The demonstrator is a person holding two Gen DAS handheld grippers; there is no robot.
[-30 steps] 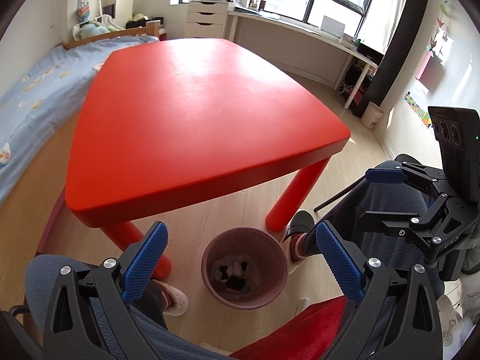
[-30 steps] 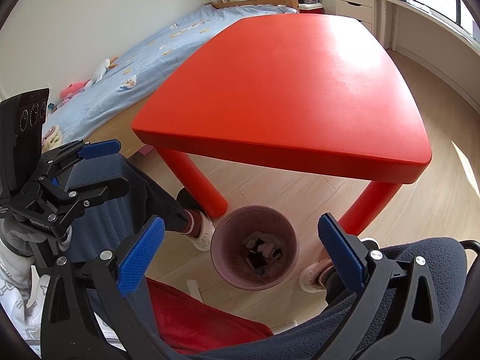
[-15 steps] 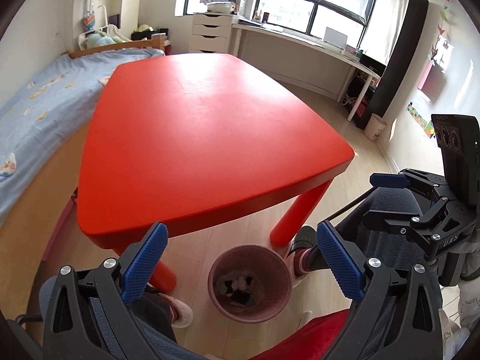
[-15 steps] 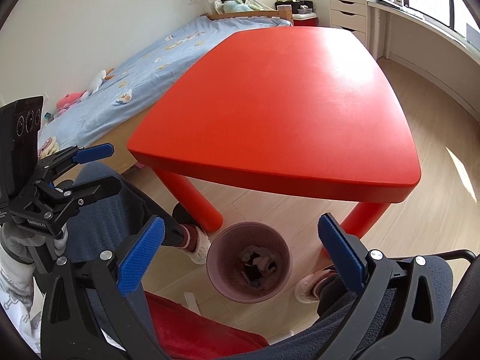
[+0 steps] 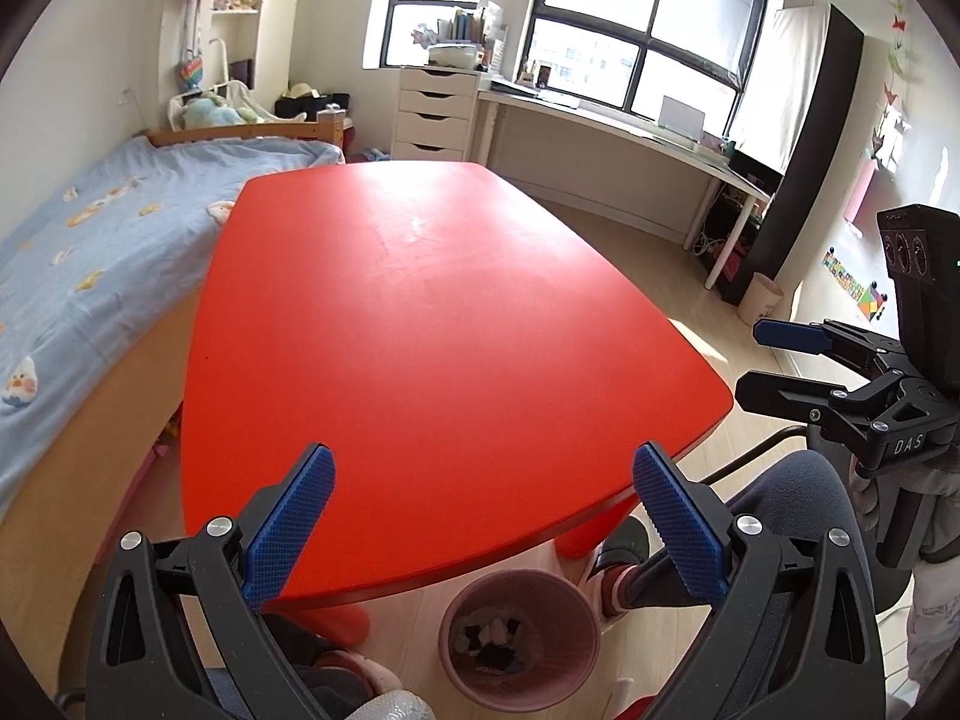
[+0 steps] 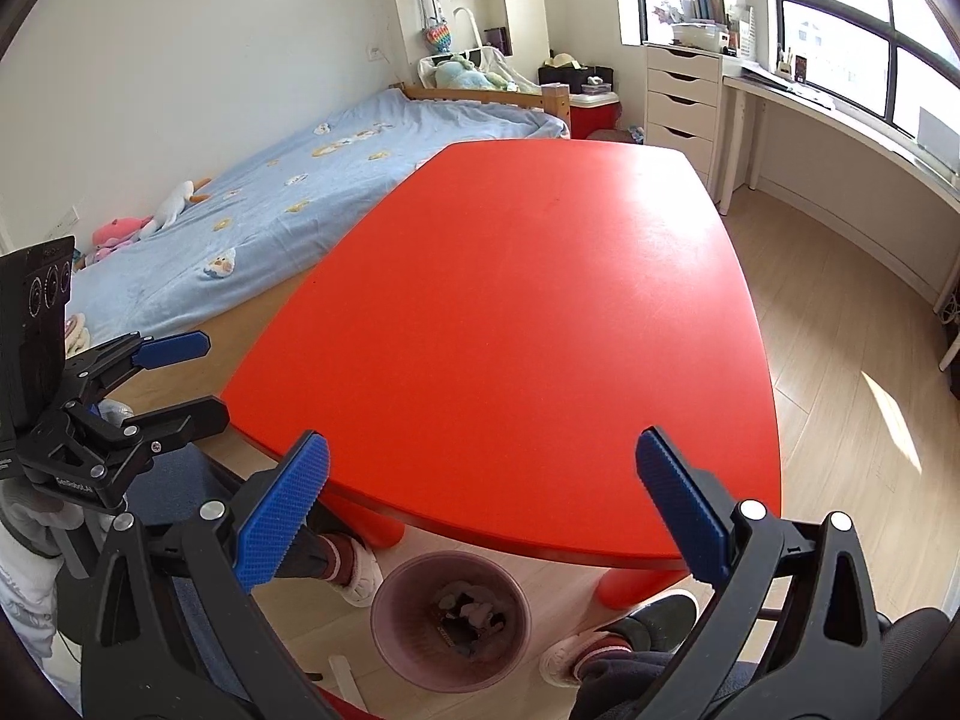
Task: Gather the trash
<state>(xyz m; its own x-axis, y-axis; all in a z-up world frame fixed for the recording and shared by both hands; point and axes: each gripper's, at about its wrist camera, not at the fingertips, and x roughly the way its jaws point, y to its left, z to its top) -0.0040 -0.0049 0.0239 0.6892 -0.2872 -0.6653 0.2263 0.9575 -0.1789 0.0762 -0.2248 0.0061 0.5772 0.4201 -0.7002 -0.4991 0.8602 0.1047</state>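
A blue-sheeted bed (image 5: 90,228) lines the wall beside a red tabletop (image 5: 432,324) that fills the middle of the bedroom. On the wooden floor (image 6: 840,396) at the tabletop's near edge, between the person's feet, stands a pink trash bin (image 5: 576,654) with scraps of trash (image 5: 489,639) lying at its bottom. The left tool (image 5: 483,519) and the right tool (image 6: 480,507) hang above the near edge, each with blue-padded jaws spread wide apart and gripping nothing.
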